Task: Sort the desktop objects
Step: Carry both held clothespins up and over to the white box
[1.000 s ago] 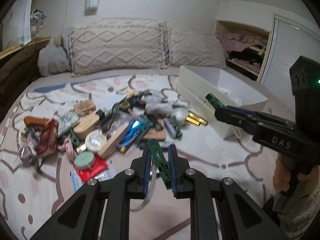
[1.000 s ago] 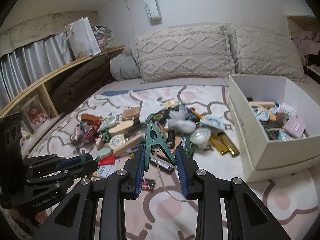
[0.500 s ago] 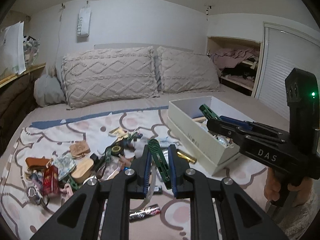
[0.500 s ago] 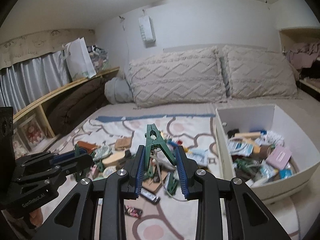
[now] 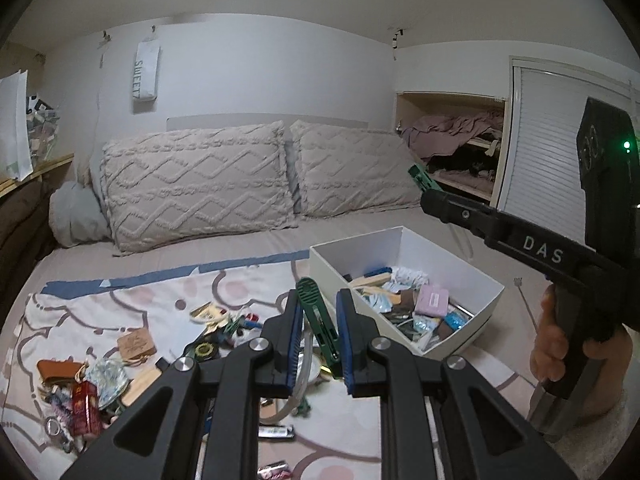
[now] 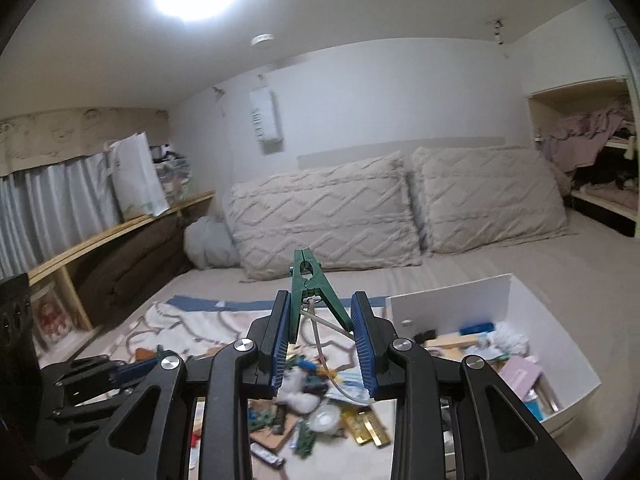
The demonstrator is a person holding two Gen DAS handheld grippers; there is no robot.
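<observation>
Each gripper [image 5: 318,334] [image 6: 322,338] squeezes a green clip [image 5: 318,318] [image 6: 310,286]. Move them over the box [image 5: 460,276] first, then open slowly. A thin cord [image 6: 320,330] maybe joins the clips.

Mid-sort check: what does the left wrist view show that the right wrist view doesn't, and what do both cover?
Only the left wrist view shows the hand gripping the right gripper's handle, the red packet and the brown leather pouch at the left edge of the pile.

Only the right wrist view shows the grey curtain, the white paper bag on the wooden shelf, and the gold bars.

Both show a green clothespin in each gripper, the white box of sorted items, and the pink card inside it.
</observation>
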